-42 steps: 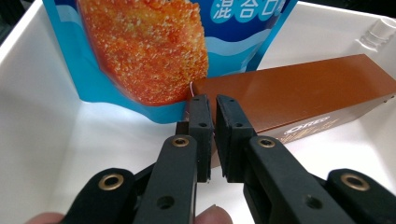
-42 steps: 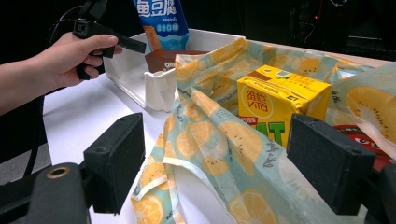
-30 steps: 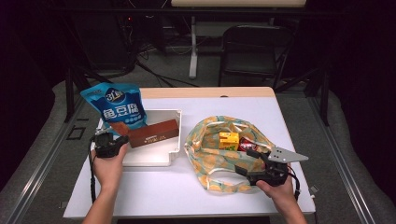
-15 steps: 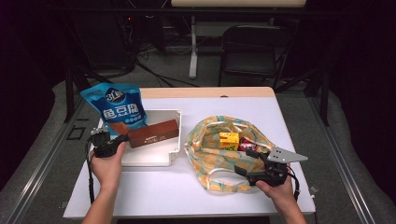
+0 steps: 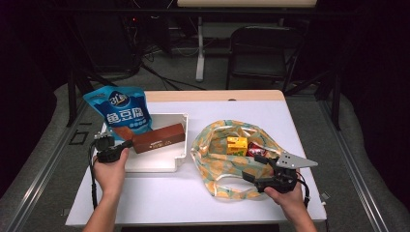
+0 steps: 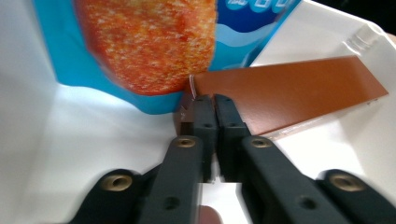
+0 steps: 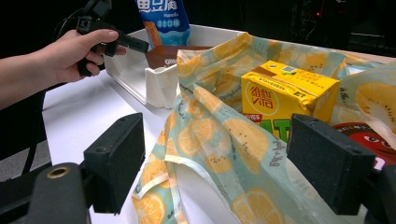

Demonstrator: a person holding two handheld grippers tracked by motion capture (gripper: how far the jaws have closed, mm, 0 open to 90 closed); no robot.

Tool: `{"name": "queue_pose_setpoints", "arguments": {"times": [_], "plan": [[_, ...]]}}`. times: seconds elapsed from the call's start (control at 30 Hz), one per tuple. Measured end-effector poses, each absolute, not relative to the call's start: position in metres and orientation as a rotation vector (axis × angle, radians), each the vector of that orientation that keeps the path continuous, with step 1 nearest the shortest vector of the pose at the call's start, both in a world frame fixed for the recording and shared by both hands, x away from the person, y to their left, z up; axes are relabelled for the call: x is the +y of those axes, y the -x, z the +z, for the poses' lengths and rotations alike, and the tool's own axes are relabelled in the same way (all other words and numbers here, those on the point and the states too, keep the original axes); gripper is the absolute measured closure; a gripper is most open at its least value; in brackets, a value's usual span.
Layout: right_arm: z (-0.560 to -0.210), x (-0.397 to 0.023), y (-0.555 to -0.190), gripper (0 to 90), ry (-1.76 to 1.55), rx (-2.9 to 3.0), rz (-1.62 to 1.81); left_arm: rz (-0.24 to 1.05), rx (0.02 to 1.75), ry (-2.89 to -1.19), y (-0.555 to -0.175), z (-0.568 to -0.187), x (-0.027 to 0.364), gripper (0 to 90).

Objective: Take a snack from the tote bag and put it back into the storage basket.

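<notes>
The left gripper [image 5: 126, 143] is shut tight. Its jaws have just been closing, and they pinch the near end of the brown box [image 6: 299, 91]. The box lies in the white tray [image 5: 159, 164], near the left edge of the tabletop. Its far end rests on the tray's right wall.

The right gripper [image 5: 255, 170] stands wide open and holds nothing. It sits at the near rim of the fruit bag [image 5: 217, 166], toward the right side of the tabletop.

The grip is only on a thin bit of the box's end. I think the box could slip out or swing down when it is lifted, because it is long and most of it sticks out past the jaws.

The blue snack bag [image 5: 121, 111] leans up at the tray's far left corner, touching the brown box. A pull on the box might tip it over.

The tray's right wall stands between the box and the fruit bag. A yellow carton [image 7: 287, 95] and a red pack [image 7: 366, 140] already lie inside the bag, so room is tight there.
</notes>
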State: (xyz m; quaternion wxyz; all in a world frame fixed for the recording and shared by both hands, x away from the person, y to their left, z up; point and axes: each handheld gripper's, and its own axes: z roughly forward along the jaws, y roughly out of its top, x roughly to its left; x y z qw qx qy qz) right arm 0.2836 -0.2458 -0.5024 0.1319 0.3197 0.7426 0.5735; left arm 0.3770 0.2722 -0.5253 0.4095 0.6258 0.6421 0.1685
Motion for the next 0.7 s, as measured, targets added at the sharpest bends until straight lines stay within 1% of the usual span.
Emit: {"name": "queue_pose_setpoints", "arguments": {"times": [0.07,0.33,0.7], "plan": [[-0.502,-0.246,-0.284,19.2,-0.923,2.159,1.664,0.439,1.617,-1.613,-0.378,-0.522,0.27,90.0],[-0.503,-0.249,-0.285,19.2,-0.929,2.159,1.662,0.432,1.627,-1.638,-0.377,-0.519,0.278,90.0],[-0.503,-0.246,-0.285,19.3,-0.925,2.161,1.657,0.486,1.629,-1.581,-0.367,-0.518,0.291,90.0]]}}
